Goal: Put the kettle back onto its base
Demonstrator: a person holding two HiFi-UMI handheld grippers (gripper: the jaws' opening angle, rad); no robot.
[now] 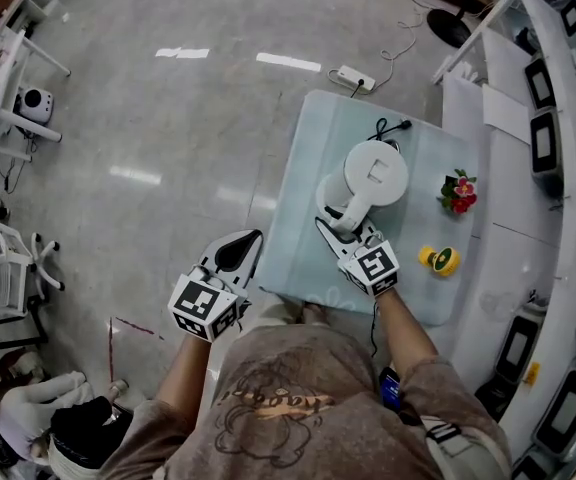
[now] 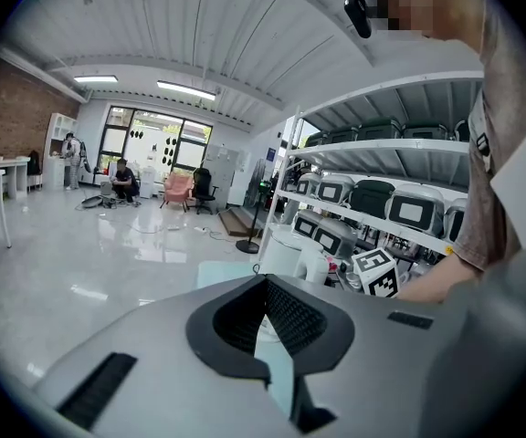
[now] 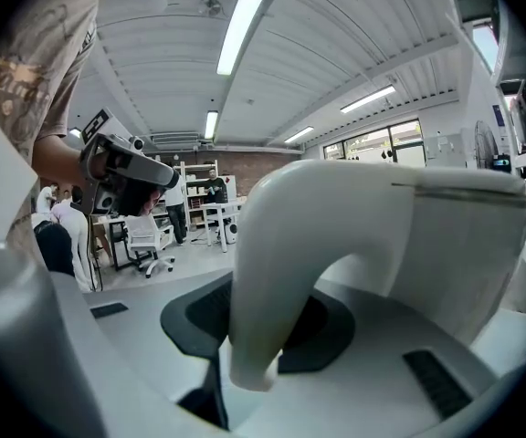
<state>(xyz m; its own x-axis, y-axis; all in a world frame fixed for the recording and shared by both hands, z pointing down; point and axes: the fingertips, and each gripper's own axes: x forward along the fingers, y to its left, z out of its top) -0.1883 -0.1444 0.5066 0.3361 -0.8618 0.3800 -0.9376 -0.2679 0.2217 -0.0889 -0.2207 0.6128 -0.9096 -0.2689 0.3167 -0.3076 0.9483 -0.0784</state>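
One white kettle (image 1: 373, 173), its handle (image 3: 277, 272) in the right tongs (image 1: 330, 230)

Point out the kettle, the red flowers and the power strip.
kettle (image 1: 375, 173), head view, on its lid
red flowers (image 1: 459, 191), head view, on the blooms
power strip (image 1: 353, 76), head view, on its body

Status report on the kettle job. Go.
Right hand-held gripper shut on kettle handle. Left hand-held gripper empty, beside table. Kettle upright over table; base hidden beneath. Flower, yellow item well aside.
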